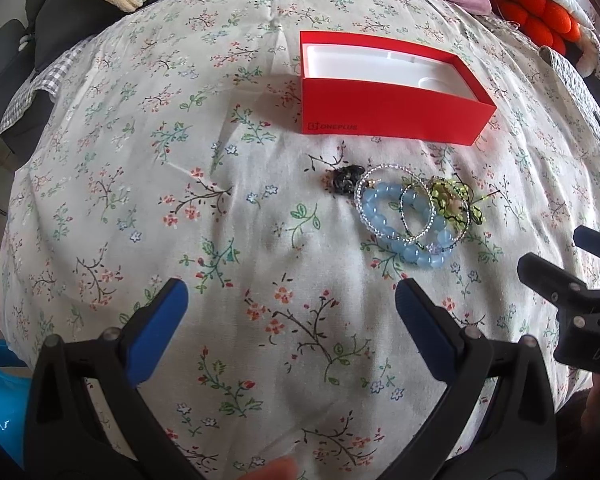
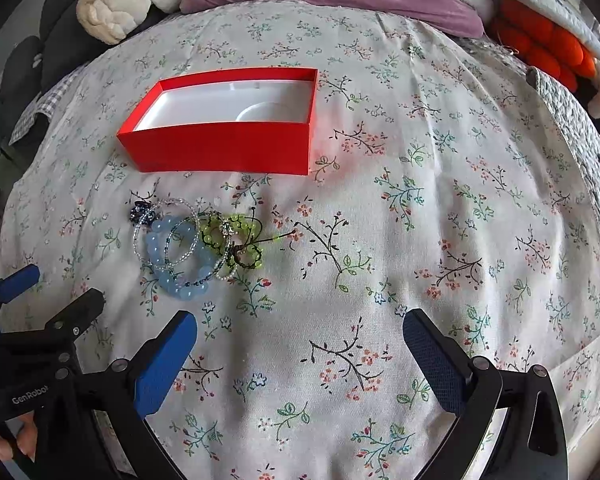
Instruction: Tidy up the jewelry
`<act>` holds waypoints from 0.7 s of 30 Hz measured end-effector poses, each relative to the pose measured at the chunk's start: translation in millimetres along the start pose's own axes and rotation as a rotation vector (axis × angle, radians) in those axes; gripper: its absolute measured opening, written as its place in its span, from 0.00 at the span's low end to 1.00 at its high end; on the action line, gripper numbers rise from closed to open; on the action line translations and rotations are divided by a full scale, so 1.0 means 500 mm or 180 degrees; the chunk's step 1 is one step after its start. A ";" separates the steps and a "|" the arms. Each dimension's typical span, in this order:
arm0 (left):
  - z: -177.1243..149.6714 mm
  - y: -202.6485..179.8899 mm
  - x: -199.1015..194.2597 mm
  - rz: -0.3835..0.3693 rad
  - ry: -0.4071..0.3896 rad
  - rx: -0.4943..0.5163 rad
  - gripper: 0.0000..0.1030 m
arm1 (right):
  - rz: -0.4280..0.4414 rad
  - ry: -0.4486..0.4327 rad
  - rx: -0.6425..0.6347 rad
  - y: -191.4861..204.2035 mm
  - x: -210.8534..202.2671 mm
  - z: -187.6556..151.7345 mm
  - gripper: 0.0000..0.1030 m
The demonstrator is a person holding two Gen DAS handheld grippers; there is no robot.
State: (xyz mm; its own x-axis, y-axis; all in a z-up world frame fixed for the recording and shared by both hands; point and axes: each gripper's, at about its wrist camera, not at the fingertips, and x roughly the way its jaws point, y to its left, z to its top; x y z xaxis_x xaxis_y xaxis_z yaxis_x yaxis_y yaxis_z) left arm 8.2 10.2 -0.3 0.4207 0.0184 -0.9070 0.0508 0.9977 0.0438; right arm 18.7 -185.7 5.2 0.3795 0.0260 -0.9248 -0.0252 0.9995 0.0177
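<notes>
The bed (image 1: 140,208), covered by a floral sheet, fills both views and carries all task items. The red box (image 1: 388,108) sits open at upper centre of the left wrist view and upper left of the right wrist view; its white interior holds nothing. The jewelry pile (image 1: 412,212) lies on the sheet just below the box, apart from it: a blue bead bracelet (image 1: 384,210), clear beaded rings, a green beaded piece (image 1: 454,200) and a small dark piece (image 1: 344,178), overlapping one another. Judgement: no item is sorted yet; the whole transfer remains. The left gripper (image 1: 292,300) hovers low at bottom of frame, jaws wide, holding nothing. The right gripper (image 2: 300,332) hovers likewise, jaws wide, holding nothing.
</notes>
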 end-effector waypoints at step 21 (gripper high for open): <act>-0.001 0.002 -0.001 0.0001 -0.0013 -0.0011 1.00 | 0.0009 0.0015 -0.0004 -0.001 0.001 0.000 1.00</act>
State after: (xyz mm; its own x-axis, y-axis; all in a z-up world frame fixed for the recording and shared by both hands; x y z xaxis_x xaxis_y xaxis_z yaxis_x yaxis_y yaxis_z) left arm 7.8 11.3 0.1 0.4244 0.0184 -0.9053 0.0476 0.9980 0.0426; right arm 19.0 -185.9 4.7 0.3752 0.0287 -0.9265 -0.0274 0.9994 0.0199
